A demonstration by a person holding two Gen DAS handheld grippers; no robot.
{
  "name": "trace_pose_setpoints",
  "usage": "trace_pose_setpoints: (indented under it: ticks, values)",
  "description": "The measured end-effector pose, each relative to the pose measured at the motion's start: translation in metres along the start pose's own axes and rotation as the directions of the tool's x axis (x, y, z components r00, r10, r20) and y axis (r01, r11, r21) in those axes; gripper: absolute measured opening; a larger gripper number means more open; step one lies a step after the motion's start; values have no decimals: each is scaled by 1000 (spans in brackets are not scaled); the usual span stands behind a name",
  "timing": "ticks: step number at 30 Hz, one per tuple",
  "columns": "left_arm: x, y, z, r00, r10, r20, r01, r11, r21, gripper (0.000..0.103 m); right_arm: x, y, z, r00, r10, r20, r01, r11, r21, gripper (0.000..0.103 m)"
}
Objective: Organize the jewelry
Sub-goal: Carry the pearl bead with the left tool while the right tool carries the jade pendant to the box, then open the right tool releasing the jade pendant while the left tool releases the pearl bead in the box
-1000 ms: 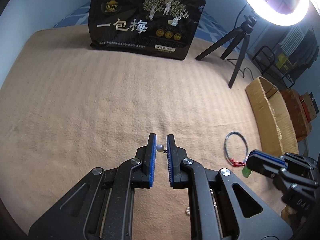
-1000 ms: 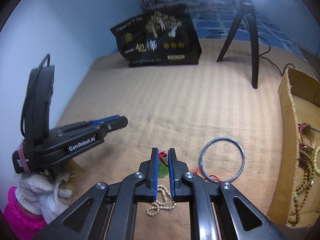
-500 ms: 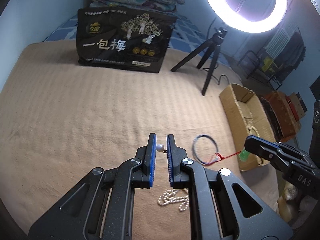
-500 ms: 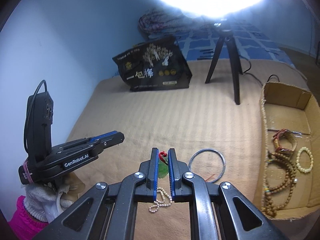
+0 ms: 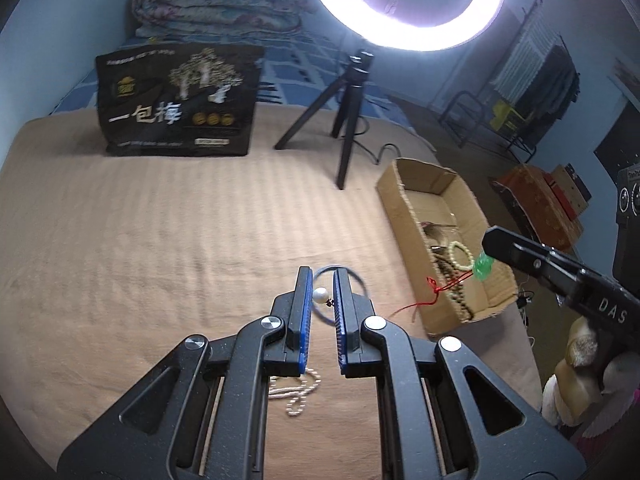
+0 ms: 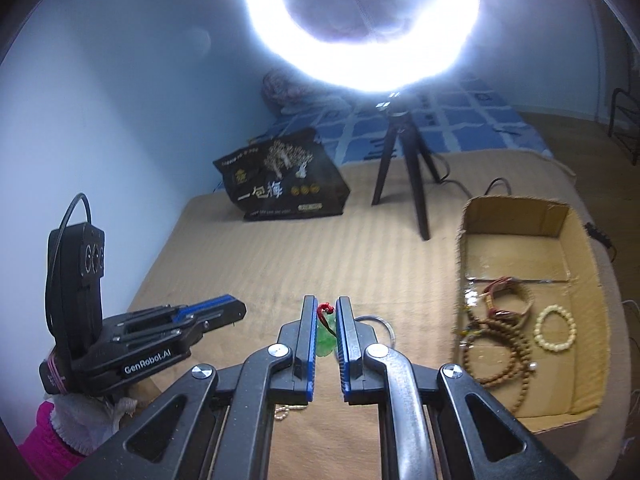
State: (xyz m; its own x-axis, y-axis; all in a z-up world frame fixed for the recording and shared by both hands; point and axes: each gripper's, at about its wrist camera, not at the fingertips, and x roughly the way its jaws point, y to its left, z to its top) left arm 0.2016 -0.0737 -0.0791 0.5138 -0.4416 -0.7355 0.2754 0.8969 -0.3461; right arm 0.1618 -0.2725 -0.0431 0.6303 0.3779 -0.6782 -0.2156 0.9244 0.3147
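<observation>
My left gripper (image 5: 320,294) is shut on a white pearl (image 5: 320,294) and holds it above the beige blanket (image 5: 160,240). A pearl strand (image 5: 298,394) hangs or lies below the jaws. My right gripper (image 6: 325,320) is shut on a green pendant (image 6: 326,340) with a red cord (image 5: 424,304). In the left wrist view the right gripper (image 5: 492,246) holds the pendant (image 5: 484,268) over the cardboard box (image 5: 400,200). The box (image 6: 516,216) holds bead bracelets (image 6: 556,328). A blue ring (image 5: 320,274) lies on the blanket.
A black snack bag (image 5: 176,108) stands at the back. A ring light on a black tripod (image 5: 344,120) stands by the box with its cable. The left gripper (image 6: 216,312) shows at the left of the right wrist view. Furniture stands beyond the bed's right edge.
Both grippers have risen well above the blanket with their pieces still held. The right gripper has carried the green pendant rightward to the box, the red cord trailing.
</observation>
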Motion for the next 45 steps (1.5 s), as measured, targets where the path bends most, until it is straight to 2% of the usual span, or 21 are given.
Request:
trace_pose_setpoints:
  ticks: [10, 22, 36, 45]
  values:
    - [5, -41, 1, 999, -39, 0, 39, 998, 43, 9, -43, -35, 5, 996, -48, 78, 45, 998, 49, 7]
    - [21, -86, 3, 997, -82, -16, 83, 993, 86, 9, -86, -79, 11, 979, -132, 157, 113, 986, 122, 7]
    - [56, -131, 25, 995, -100, -32, 103, 984, 143, 9, -83, -120, 1, 966, -235, 110, 220, 967, 131, 7]
    - [99, -151, 45, 996, -75, -39, 80, 982, 173, 8, -65, -139, -6, 962, -268, 48, 262, 959, 107, 7]
